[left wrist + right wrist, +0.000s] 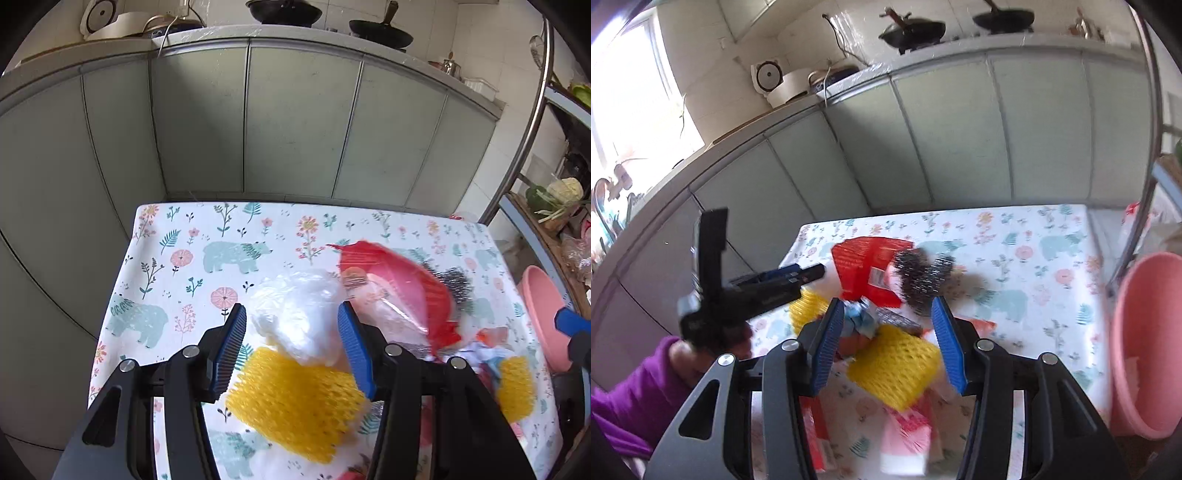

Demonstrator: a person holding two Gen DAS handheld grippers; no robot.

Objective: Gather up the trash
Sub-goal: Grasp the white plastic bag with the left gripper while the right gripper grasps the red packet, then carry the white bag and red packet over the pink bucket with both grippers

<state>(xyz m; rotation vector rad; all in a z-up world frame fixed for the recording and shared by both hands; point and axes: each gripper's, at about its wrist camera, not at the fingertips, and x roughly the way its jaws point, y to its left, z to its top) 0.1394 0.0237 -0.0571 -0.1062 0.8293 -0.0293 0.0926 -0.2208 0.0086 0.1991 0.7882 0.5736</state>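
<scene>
Fronting grey-green cabinets, floral tablecloth

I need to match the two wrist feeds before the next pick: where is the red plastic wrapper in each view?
Left wrist view: the red plastic wrapper lies right of centre, beyond the right pad, beside the crumpled clear plastic bag.
Right wrist view: it lies centre-left, above the jaws, touching the silver steel-wool scourer.
Shared landmark: the pink plastic basin at the table's right edge, also at right in the right wrist view.
</scene>
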